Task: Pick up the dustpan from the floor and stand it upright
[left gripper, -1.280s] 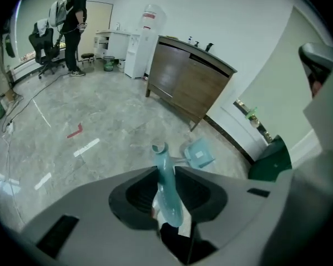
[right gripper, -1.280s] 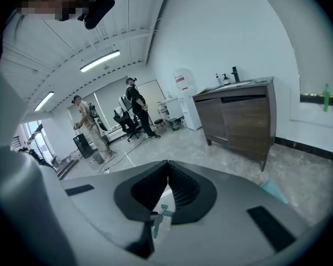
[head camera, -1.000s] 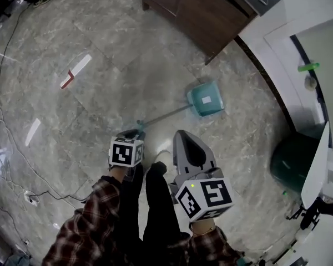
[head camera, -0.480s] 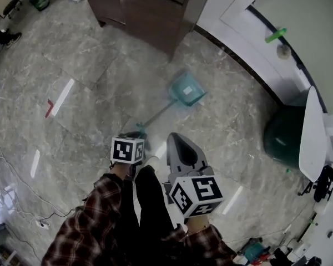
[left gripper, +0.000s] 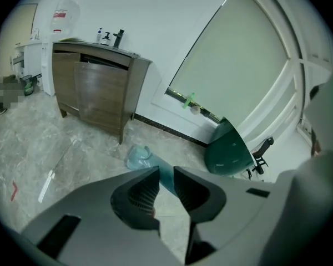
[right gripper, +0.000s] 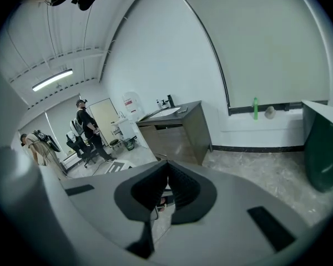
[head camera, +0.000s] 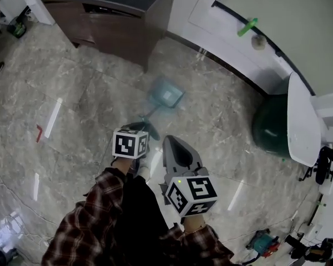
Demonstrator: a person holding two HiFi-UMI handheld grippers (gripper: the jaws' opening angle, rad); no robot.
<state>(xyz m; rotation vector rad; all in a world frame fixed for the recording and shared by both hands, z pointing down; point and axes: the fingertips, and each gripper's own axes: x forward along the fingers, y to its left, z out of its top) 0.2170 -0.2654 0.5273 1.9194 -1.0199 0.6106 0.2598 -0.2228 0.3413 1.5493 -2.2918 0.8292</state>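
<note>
Your left gripper (head camera: 142, 127) has the dustpan (head camera: 166, 93) by its thin teal handle (head camera: 150, 112). In the left gripper view the handle (left gripper: 165, 179) runs between the two ribbed pads of the left gripper (left gripper: 166, 170). The jaws have just been closing and now pinch it, with a narrow gap left between them. From there the handle slopes away and down to the pale teal pan (left gripper: 137, 157), which is out ahead of you over the grey marble floor (head camera: 72, 93). It sits between your gripper and the leg end of the wooden cabinet (head camera: 122, 26). The pan is blurred in the head view, so you cannot tell whether its edge touches the floor or hangs just clear.

Your right gripper (head camera: 171, 140) sits just beside the left one, a little nearer to you, pointing the same way. Its jaws (right gripper: 166, 177) are closed tip to tip with nothing between them.

To your right a dark green bin (head camera: 272, 129) stands against the white wall — well apart from the dustpan. A small green object (head camera: 247, 26) rests on the ledge above it. A red tape mark (head camera: 40, 133) lies on the floor far to your left. The right gripper view catches two people (right gripper: 86, 126) standing at the far end of the room.
</note>
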